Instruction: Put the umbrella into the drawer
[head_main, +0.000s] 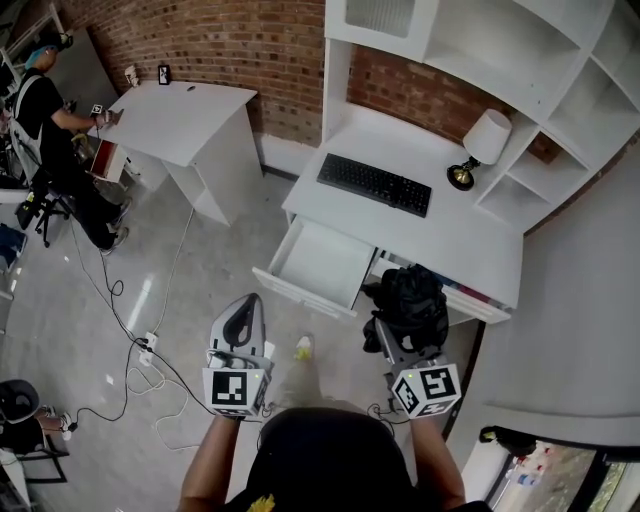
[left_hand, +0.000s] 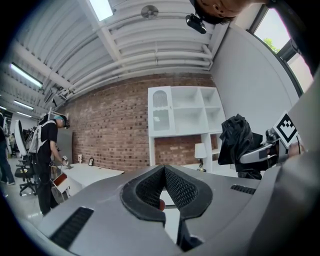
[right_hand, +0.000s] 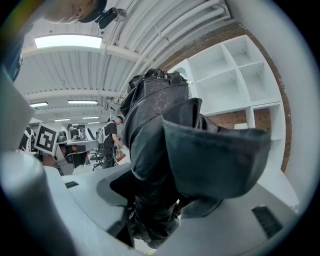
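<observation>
A folded black umbrella (head_main: 410, 305) stands upright in my right gripper (head_main: 392, 338), which is shut on its lower part; it fills the right gripper view as dark folded cloth (right_hand: 165, 150). The umbrella (left_hand: 239, 145) also shows at the right of the left gripper view. The white desk's drawer (head_main: 322, 264) is pulled open, with nothing visible inside, just ahead and left of the umbrella. My left gripper (head_main: 243, 318) hangs over the floor in front of the drawer, jaws closed together with nothing between them (left_hand: 162, 192).
On the white desk (head_main: 480, 245) lie a black keyboard (head_main: 374, 184) and a white lamp (head_main: 480, 145), with shelves (head_main: 520, 60) behind. Cables (head_main: 150, 350) trail on the floor at left. A person (head_main: 60, 150) stands at another white table (head_main: 185, 120) far left.
</observation>
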